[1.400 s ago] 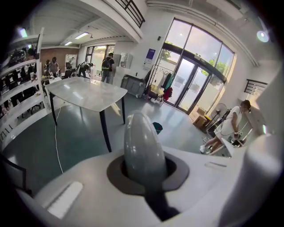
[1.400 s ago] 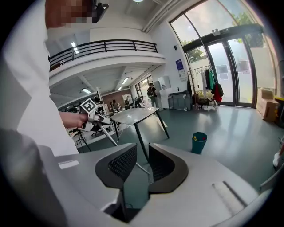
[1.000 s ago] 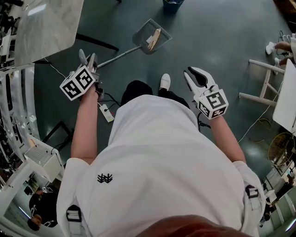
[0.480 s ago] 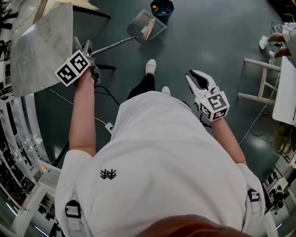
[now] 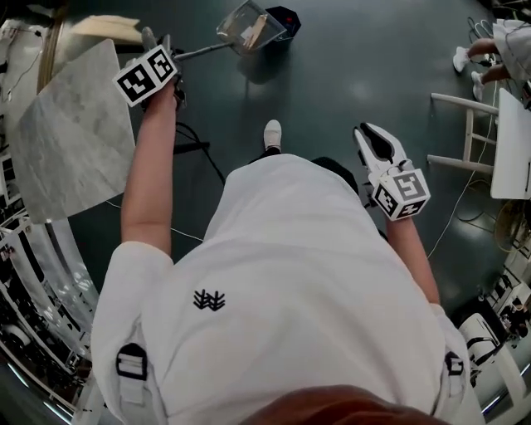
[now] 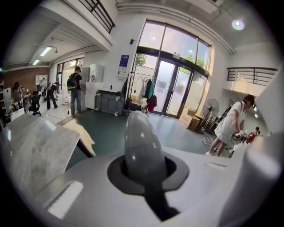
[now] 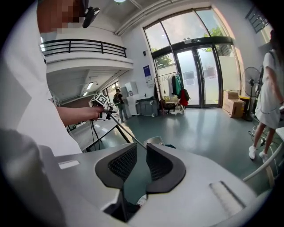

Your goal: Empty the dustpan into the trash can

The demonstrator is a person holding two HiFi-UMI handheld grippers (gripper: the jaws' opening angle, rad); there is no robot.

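Note:
A clear grey dustpan (image 5: 247,28) with pale scraps in it hangs on a long metal pole (image 5: 199,51), its pan right beside the dark blue trash can (image 5: 287,18) at the top of the head view. My left gripper (image 5: 158,40) is shut on the pole's rounded grey handle end (image 6: 142,148), arm stretched forward. My right gripper (image 5: 367,133) hangs at my right side, jaws a narrow gap apart with nothing between them. In the right gripper view the dustpan (image 7: 155,141) shows just past the pads (image 7: 122,162).
A marble-topped table (image 5: 75,141) stands at my left, with a black cable (image 5: 195,145) on the dark floor beside it. A white chair frame (image 5: 469,133) and white table (image 5: 514,158) are at the right. My white shoe (image 5: 272,133) steps forward. People stand far off.
I have walked forward; the left gripper carried the dustpan ahead until the pan reached the trash can. The right gripper stayed at my side, unchanged.

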